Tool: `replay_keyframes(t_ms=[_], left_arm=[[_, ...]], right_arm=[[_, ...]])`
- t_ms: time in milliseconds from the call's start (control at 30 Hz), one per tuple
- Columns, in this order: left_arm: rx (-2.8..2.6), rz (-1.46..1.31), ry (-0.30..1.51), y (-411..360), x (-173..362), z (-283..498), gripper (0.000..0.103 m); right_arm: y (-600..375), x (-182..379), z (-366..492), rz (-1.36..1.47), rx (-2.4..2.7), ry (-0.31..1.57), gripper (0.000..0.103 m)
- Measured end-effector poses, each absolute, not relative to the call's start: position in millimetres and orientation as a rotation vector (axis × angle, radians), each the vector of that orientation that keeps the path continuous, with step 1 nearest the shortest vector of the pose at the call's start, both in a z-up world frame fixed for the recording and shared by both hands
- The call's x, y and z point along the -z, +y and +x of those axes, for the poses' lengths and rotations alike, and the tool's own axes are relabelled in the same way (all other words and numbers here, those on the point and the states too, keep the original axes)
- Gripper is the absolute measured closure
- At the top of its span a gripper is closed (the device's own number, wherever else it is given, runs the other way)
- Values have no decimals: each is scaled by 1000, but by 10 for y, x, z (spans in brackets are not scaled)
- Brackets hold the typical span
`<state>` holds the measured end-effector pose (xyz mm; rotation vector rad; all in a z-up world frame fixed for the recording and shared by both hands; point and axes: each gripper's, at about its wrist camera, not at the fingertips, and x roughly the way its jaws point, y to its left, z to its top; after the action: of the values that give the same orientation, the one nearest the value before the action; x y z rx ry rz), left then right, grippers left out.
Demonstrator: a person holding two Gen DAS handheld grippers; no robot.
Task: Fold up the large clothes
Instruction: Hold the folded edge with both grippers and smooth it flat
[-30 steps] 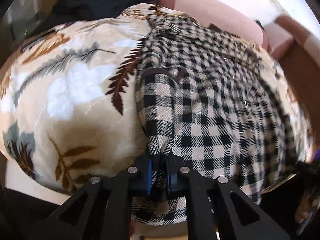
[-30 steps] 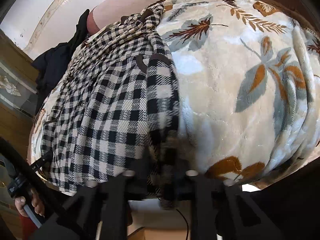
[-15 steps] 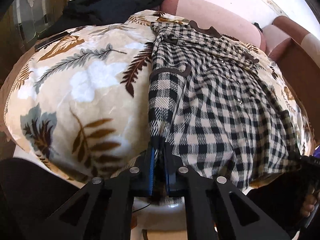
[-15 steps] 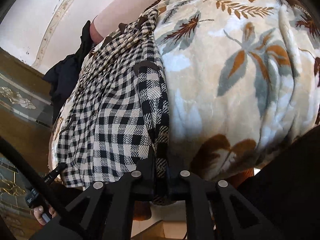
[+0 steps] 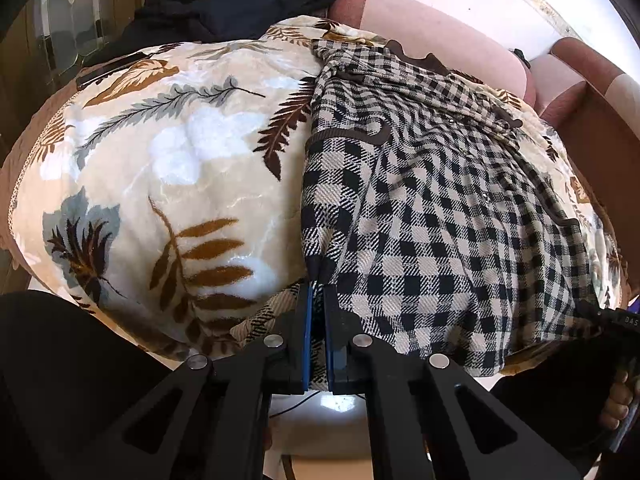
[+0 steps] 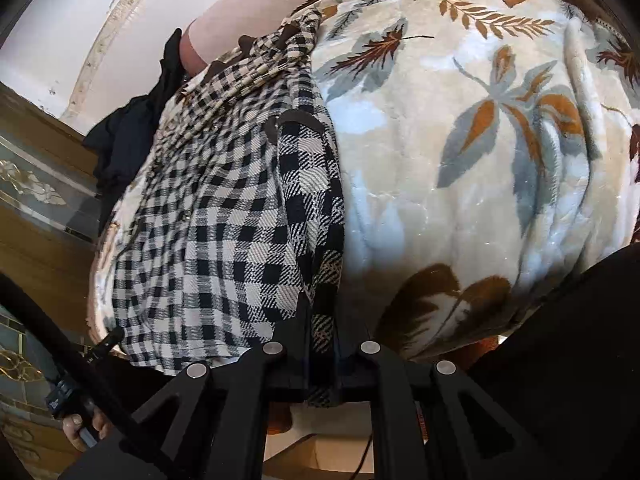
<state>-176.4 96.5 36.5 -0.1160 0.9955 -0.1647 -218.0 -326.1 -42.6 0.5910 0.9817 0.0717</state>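
A black-and-cream checked shirt (image 5: pixel 440 208) lies lengthwise on a leaf-patterned blanket (image 5: pixel 168 168), its collar at the far end. My left gripper (image 5: pixel 316 312) is shut on the shirt's near left hem corner, cloth pinched between the blue pads. In the right wrist view the same checked shirt (image 6: pixel 224 232) runs away from me, and my right gripper (image 6: pixel 322 332) is shut on its near right hem corner, a fold of cloth squeezed between the black fingers. The hem hangs over the blanket's (image 6: pixel 480 160) front edge.
A dark garment (image 5: pixel 224 4) is heaped at the far left of the bed, against a pink headboard (image 5: pixel 440 20). A wood-and-glass cabinet (image 6: pixel 36 200) stands on the left. A hand (image 6: pixel 84 428) holds the other gripper's handle. Pale floor (image 5: pixel 336 404) shows below the bed edge.
Both grippers have drawn back toward the bed's front edge with the hem pinched, so the shirt now lies stretched straighter and its hem hangs past the edge.
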Motion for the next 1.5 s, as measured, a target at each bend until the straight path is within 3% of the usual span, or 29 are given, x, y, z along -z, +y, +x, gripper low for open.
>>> replay_keyframes(t_ms=[767, 1167, 1500], left_arm=[[141, -73, 981, 952, -375, -1908, 99], [130, -118, 990, 1098, -404, -2075, 99], [125, -127, 975, 1118, -455, -2089, 99]], right_arm=[[-2706, 235, -2324, 135, 208, 1010, 89], [-2652, 205, -2439, 86, 241, 1001, 86], [-2565, 114, -2529, 18, 260, 957, 78]])
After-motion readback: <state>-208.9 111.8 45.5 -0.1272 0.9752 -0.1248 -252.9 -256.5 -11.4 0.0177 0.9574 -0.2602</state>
